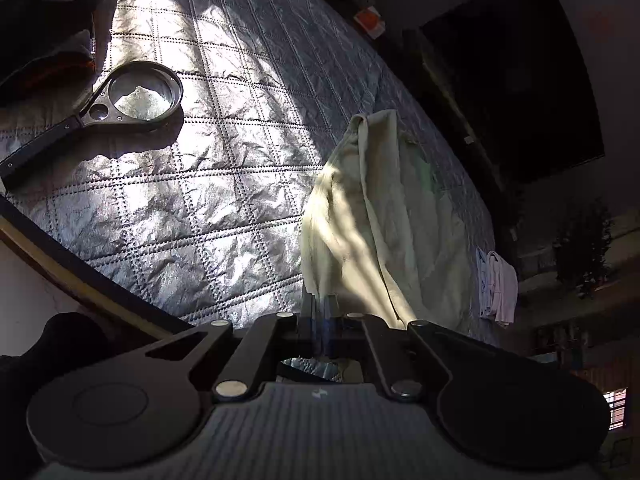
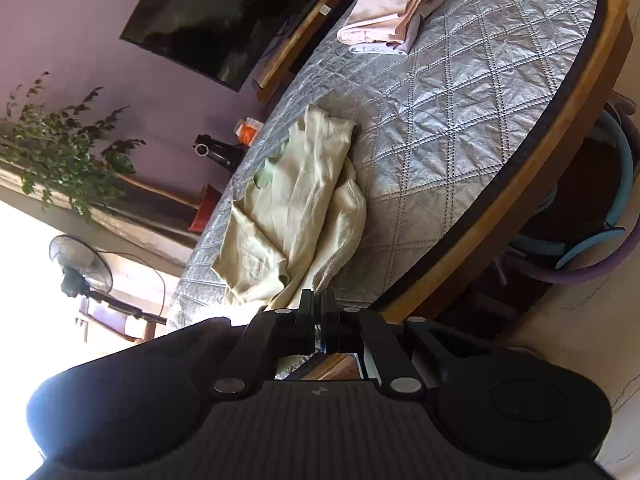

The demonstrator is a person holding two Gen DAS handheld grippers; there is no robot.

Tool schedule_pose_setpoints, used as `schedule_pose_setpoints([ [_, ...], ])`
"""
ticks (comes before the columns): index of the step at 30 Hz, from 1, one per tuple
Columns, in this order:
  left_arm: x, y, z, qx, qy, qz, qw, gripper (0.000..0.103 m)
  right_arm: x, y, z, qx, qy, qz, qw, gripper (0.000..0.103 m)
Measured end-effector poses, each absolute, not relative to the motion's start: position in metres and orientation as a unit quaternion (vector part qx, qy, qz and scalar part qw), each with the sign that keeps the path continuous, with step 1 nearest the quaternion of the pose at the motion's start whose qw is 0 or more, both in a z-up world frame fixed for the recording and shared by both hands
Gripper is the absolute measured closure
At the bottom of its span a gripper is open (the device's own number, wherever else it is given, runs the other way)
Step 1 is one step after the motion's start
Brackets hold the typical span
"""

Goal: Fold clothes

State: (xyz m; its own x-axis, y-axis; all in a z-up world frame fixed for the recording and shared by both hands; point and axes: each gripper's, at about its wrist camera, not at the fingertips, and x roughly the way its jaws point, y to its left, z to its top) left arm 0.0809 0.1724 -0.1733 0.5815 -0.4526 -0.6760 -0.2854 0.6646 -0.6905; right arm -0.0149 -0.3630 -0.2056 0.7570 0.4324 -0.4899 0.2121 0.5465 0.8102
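A pale cream garment point(image 1: 376, 216) lies bunched on the silver quilted bed cover point(image 1: 192, 184), and its near end rises to my left gripper point(image 1: 320, 304). That gripper's jaws are shut on the cloth's edge. In the right wrist view the same cream garment point(image 2: 296, 200) sprawls crumpled on the cover point(image 2: 460, 128), with a green patch showing in its folds. Its near hem runs into my right gripper point(image 2: 318, 300), which is shut on it near the bed's edge.
A folded pink and white stack point(image 2: 384, 12) sits at the bed's far end, also seen as the stack point(image 1: 498, 292). A black magnifier point(image 1: 140, 96) lies on the cover. Dark clothes point(image 1: 44, 40) are piled beyond it. The wooden bed rim point(image 2: 520, 208) curves to the right.
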Motion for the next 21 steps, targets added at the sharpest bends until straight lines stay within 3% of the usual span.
schedule_pose_setpoints([
  [11, 0.203, 0.159, -0.125, -0.426, 0.4, -0.091, 0.806, 0.1, 0.087, -0.371, -0.16, 0.494, 0.262, 0.093, 0.824, 0.101],
  [15, 0.266, 0.152, -0.143, -0.455, 0.414, -0.076, 0.785, 0.1, 0.154, -0.38, -0.169, 0.501, 0.264, 0.073, 0.821, 0.101],
  [21, 0.34, 0.127, -0.181, -0.404, 0.44, -0.037, 0.801, 0.1, 0.243, -0.378, -0.207, 0.473, 0.306, 0.032, 0.825, 0.101],
])
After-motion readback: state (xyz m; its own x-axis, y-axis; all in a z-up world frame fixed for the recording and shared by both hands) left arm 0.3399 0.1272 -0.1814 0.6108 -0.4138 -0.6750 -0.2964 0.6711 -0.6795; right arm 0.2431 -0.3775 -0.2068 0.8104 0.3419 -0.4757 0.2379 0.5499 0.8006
